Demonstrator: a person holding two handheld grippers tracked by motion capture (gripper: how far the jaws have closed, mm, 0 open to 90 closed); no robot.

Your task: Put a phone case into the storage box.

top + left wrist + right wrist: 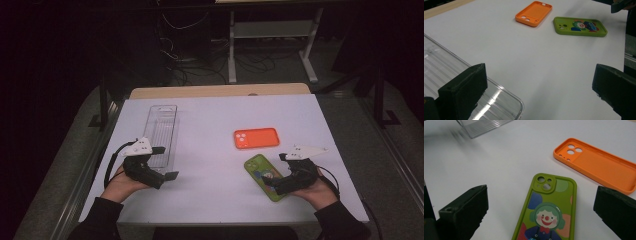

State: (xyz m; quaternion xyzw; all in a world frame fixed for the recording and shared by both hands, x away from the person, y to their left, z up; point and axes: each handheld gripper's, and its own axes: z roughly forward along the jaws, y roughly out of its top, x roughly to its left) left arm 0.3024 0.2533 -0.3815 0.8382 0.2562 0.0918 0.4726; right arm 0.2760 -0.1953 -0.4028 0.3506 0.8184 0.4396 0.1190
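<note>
A green phone case (pixel 264 176) with a clown picture lies back up on the white table (pixel 215 115), near the right front. My right gripper (pixel 274 172) hovers over its near end, open, with the green case (pixel 549 212) between but apart from the black jaws. An empty orange phone case (pixel 256 138) lies hollow side up just beyond it. My left gripper (pixel 167 162) is open at the near end of a clear plastic tray (pixel 162 132), holding nothing. In the left gripper view the tray (pixel 449 72) lies under the left jaw, with the orange case (pixel 534 13) and green case (pixel 580 26) farther off.
The table's wooden back edge (pixel 220 91) borders a dark floor with cables and a desk frame (pixel 270 45). Bare white surface spreads between the tray and the two cases. The clear tray's corner (pixel 481 126) appears at the top of the right gripper view.
</note>
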